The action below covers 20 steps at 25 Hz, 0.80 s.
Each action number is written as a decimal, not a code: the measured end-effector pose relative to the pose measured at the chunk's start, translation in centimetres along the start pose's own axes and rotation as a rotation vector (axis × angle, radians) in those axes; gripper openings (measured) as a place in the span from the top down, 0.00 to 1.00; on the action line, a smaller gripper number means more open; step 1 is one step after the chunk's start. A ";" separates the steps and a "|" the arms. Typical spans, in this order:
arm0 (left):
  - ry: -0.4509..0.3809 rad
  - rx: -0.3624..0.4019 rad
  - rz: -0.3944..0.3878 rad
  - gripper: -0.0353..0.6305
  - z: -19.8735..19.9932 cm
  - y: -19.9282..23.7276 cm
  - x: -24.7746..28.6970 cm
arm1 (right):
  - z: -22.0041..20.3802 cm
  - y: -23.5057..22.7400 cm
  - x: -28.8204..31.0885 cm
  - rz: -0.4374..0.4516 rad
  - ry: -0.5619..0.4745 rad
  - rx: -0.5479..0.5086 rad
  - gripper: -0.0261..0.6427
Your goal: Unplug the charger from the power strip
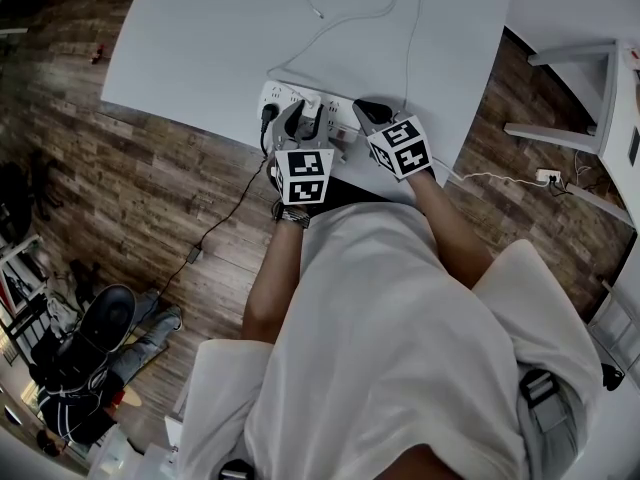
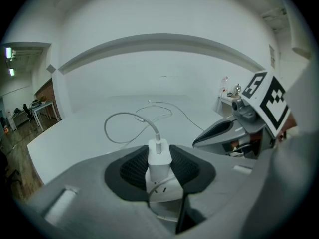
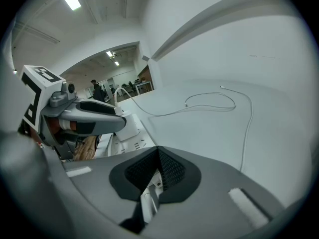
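Observation:
A white charger (image 2: 159, 159) stands plugged into the white power strip (image 2: 164, 192) on the white table (image 1: 200, 48). My left gripper (image 2: 159, 169) is shut on the charger, one black pad on each of its sides. The charger's white cable (image 2: 124, 119) loops away over the table. In the head view the left gripper (image 1: 308, 120) sits over the power strip (image 1: 284, 95) and the right gripper (image 1: 364, 110) is just right of it. My right gripper (image 3: 158, 156) has its pads meeting at the tip, shut, down on the strip (image 3: 124, 142) beside the left gripper (image 3: 84, 118).
A black plug (image 1: 268, 114) sits in the strip's left end; its black cord (image 1: 215, 223) drops to the wooden floor. The table's near edge lies against the person's body. A white desk (image 1: 570, 58) and a second floor strip (image 1: 548, 176) are at right. A person (image 1: 90, 353) sits lower left.

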<state>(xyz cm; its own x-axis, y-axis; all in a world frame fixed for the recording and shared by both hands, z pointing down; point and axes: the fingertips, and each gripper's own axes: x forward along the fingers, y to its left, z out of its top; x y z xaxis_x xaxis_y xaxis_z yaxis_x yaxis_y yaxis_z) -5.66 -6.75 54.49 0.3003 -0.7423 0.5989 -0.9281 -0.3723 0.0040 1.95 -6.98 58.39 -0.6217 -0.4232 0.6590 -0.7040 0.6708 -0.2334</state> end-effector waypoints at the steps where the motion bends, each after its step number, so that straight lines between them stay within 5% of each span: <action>1: 0.000 0.008 0.001 0.74 0.0 0.0 0.0 | 0.0 0.0 0.0 0.000 0.000 -0.001 0.96; 5: 0.001 0.031 0.000 0.74 0.1 0.0 0.0 | 0.1 0.1 0.1 -0.001 0.002 -0.001 0.96; 11: -0.017 -0.061 -0.014 0.74 0.3 0.7 -0.3 | 0.2 0.1 0.1 -0.004 0.002 -0.001 0.96; 20: -0.023 -0.067 -0.020 0.74 0.2 0.7 -0.2 | 0.0 0.0 0.2 -0.006 0.001 0.000 0.96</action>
<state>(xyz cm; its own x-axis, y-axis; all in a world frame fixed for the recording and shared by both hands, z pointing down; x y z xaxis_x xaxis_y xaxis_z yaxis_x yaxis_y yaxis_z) -6.29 -6.95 54.25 0.3232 -0.7477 0.5800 -0.9343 -0.3495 0.0701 1.78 -7.04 58.53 -0.6175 -0.4264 0.6609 -0.7076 0.6682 -0.2300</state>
